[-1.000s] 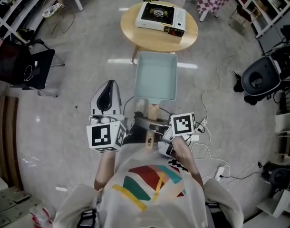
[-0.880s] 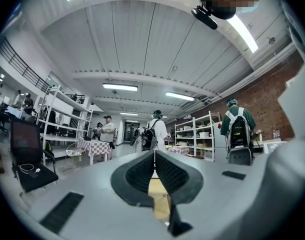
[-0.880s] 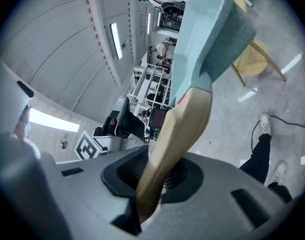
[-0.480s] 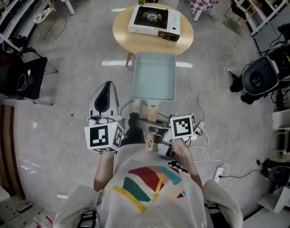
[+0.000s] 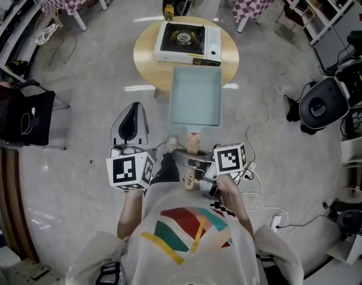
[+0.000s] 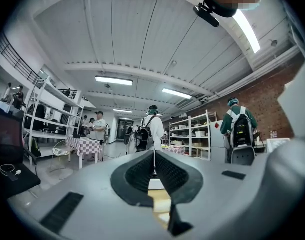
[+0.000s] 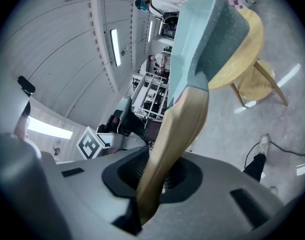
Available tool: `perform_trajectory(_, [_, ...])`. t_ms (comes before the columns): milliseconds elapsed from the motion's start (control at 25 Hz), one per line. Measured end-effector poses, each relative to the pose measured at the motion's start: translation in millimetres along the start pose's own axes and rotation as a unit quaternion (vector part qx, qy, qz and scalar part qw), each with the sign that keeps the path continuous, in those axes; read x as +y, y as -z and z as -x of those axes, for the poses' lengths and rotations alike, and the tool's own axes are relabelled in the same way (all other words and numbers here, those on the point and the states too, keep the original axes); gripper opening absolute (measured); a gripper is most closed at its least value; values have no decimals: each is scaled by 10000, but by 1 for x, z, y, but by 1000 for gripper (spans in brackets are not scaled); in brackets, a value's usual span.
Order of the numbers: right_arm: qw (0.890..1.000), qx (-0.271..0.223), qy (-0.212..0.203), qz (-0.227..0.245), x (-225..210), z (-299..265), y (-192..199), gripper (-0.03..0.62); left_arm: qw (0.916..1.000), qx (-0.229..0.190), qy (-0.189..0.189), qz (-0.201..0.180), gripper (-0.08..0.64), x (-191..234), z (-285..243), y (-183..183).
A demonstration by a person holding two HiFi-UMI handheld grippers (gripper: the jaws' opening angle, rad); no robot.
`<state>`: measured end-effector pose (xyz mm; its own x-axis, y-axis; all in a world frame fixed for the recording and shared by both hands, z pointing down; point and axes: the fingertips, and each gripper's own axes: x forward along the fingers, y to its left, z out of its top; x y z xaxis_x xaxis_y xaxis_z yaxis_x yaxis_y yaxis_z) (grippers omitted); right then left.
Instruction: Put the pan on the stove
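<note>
Head view: beyond the right gripper's (image 7: 151,181) fingers, clamped on its wooden handle (image 5: 193,142), the pale teal rectangular pan (image 5: 196,97) hangs over open grey floor (image 5: 80,100). Its far edge overlaps the round table's (image 5: 229,55) near rim, just short of the stove (image 5: 187,40). The left gripper's (image 6: 153,170) fingers are pressed together, empty.

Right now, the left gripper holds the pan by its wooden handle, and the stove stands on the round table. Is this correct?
No: the right gripper holds the pan by its wooden handle, as the right gripper view shows. The stove does stand on the round table.
</note>
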<state>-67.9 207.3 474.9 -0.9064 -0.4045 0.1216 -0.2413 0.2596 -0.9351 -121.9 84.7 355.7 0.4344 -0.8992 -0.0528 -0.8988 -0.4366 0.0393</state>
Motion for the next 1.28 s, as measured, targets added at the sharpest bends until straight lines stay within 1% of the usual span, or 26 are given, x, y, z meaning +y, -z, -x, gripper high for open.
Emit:
perform_trajectory(120, [9999, -49, 100, -72, -7, -5, -32, 46, 9999, -14, 103, -77, 6, 5, -35, -6])
perform_trajectory(200, [9998, -64, 147, -105, -13, -11, -52, 46, 9999, 1, 161, -51, 6, 12, -60, -6])
perform_trajectory(320, [9998, -73, 109, -169, -19, -20, -81, 46, 9998, 22, 210, -9, 6, 22, -92, -6])
perform_trajectory(440, [9998, -109, 101, -115, -26, -28, -109, 46, 9995, -36, 299, -113, 6, 31, -122, -7])
perform_trajectory(560, [9998, -130, 151, -71, -34, -38, -133, 43, 9990, -100, 361, -254, 6, 46, -150, -10])
perform_trajectory(680, [9995, -201, 216, -131, -44, -50, -158, 43, 9988, -191, 378, -258, 6, 62, -175, -17])
perform_trajectory(800, [9989, -344, 236, -196, -50, -65, -182, 43, 9985, -180, 456, -228, 6, 79, -199, -14])
perform_trajectory(880, [9984, -433, 228, -291, -51, -76, -197, 43, 9983, -126, 527, -222, 6, 88, -216, -10])
perform_trajectory(1040, [9982, -419, 431, -52, -58, -83, -218, 43, 9969, -112, 698, -350, 6, 94, -244, -11])
perform_trajectory(1160, [9977, -459, 409, -279, -61, -85, -228, 44, 9962, -148, 771, -375, 6, 92, -261, -14])
perform_trajectory(1280, [9983, -428, 332, -215, -65, -84, -240, 44, 9962, -71, 793, -360, 6, 88, -273, -7])
